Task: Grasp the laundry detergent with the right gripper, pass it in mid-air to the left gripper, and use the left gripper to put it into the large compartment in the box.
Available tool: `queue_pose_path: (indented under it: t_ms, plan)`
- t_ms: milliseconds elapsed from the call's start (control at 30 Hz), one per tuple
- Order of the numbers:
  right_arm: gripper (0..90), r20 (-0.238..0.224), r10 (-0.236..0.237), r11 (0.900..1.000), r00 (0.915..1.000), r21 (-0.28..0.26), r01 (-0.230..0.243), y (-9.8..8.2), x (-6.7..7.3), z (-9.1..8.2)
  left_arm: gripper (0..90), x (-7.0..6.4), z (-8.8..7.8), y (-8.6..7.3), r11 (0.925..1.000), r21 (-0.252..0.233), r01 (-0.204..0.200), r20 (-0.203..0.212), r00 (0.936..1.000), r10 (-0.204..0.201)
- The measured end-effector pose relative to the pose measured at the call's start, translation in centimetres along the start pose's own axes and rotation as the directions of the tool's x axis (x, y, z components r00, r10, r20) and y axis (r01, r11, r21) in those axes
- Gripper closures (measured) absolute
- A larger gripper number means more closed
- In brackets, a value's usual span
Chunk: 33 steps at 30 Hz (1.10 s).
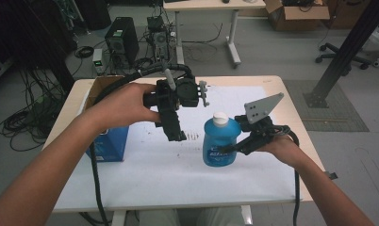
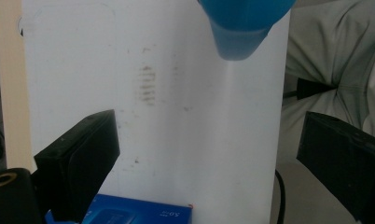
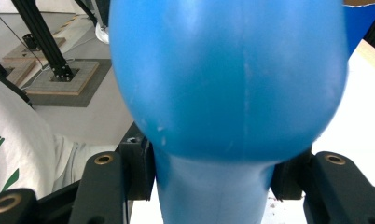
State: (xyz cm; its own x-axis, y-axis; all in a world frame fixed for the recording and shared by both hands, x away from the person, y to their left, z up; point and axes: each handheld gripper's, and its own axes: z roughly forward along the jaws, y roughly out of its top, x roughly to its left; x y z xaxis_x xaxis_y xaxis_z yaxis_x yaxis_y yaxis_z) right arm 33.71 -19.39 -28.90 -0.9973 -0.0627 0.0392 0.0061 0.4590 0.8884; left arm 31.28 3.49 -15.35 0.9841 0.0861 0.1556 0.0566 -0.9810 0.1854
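White paper covers the table (image 1: 168,174); right hand-held gripper (image 1: 234,147) clamps a glossy blue bottle (image 1: 220,141), left hand-held gripper (image 1: 173,131) open.

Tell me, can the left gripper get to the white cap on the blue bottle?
Probably yes. The left gripper hangs open, up and beside the blue bottle, with nothing between it and the white cap. The right gripper grips lower, leaving the cap bare.

Grey floor (image 1: 272,61) — cables (image 1: 18,122), computer tower (image 1: 122,40), white desk (image 1: 216,4) behind.
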Motion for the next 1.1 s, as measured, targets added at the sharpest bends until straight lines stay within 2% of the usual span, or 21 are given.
queue_pose_path:
  t_ms: [333,633,1100]
  plan:
    - [44.5,-0.011,-0.004,1.000,0.9999,0.017,0.005,0.0,-0.8,1.6,5.9,0.0,-0.3,1.1,1.0000,-0.004,0.001,0.022,0.9997,-0.001]
    - [44.5,-0.008,-0.011,1.000,0.9999,0.022,0.011,0.3,-1.3,2.5,5.9,-0.2,-0.5,2.1,1.0000,-0.004,-0.002,0.023,0.9997,0.002]
    - [44.5,-0.010,-0.022,0.999,0.9997,0.034,0.022,0.7,-1.6,3.6,5.9,0.3,1.1,3.7,0.9998,0.020,-0.005,0.039,0.9992,0.005]
